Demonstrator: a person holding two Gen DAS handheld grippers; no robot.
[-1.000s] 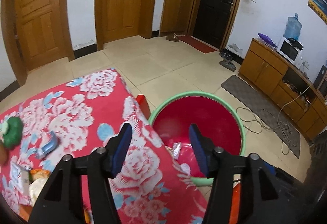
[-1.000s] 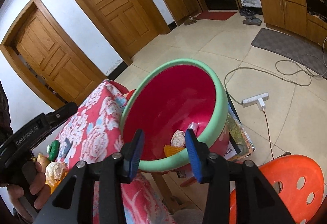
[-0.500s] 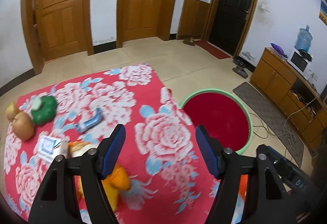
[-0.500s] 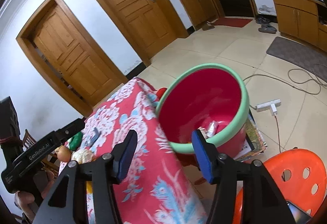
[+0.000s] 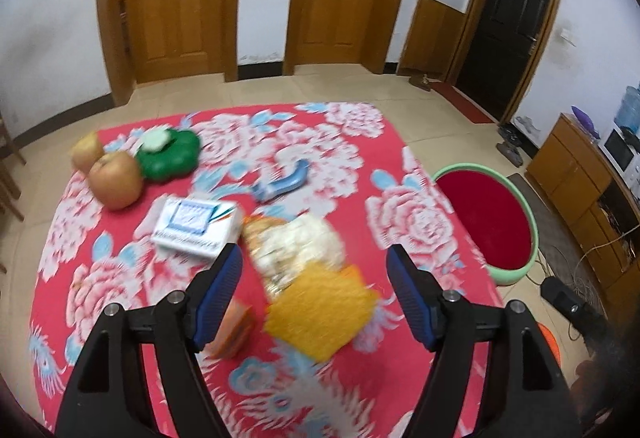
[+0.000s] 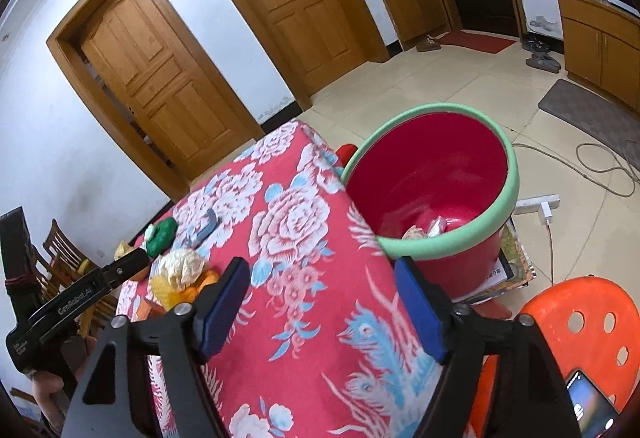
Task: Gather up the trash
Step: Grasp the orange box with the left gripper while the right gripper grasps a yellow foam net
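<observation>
On the far left of the desk point(image 5: 120, 302), under its red flowered cloth, sit two brownish fruits point(image 5: 114, 185) and a green flower-shaped thing point(image 5: 170, 155), with a white and blue box point(image 5: 196, 228) nearer and a blue wrapper point(image 5: 282, 185) toward the middle. Just right of the box lies the trash that matters now: a crumpled pale wrapper point(image 5: 298, 244) touching a yellow packet point(image 5: 320, 312), with an orange piece point(image 5: 232, 330) near the left claw point(image 5: 314, 288). That claw has swung away from the bin since a second ago and now hangs over this pile; its jaws have just been opening and stand well apart, with nothing pressed between them, the yellow packet lying below the gap. Further right, the right claw point(image 6: 322, 302) has likewise just been spreading its jaws and is empty, hovering over the desk's near right edge. Beside that edge, on the floor side, stands the red bin point(image 6: 508, 194) with the green rim, and wrappers point(image 6: 430, 228) already lie in its bottom. Judging by this, one drop is done and the next pick is starting; the blur suggests the left claw should settle before closing on the loose, crinkly pile.
</observation>
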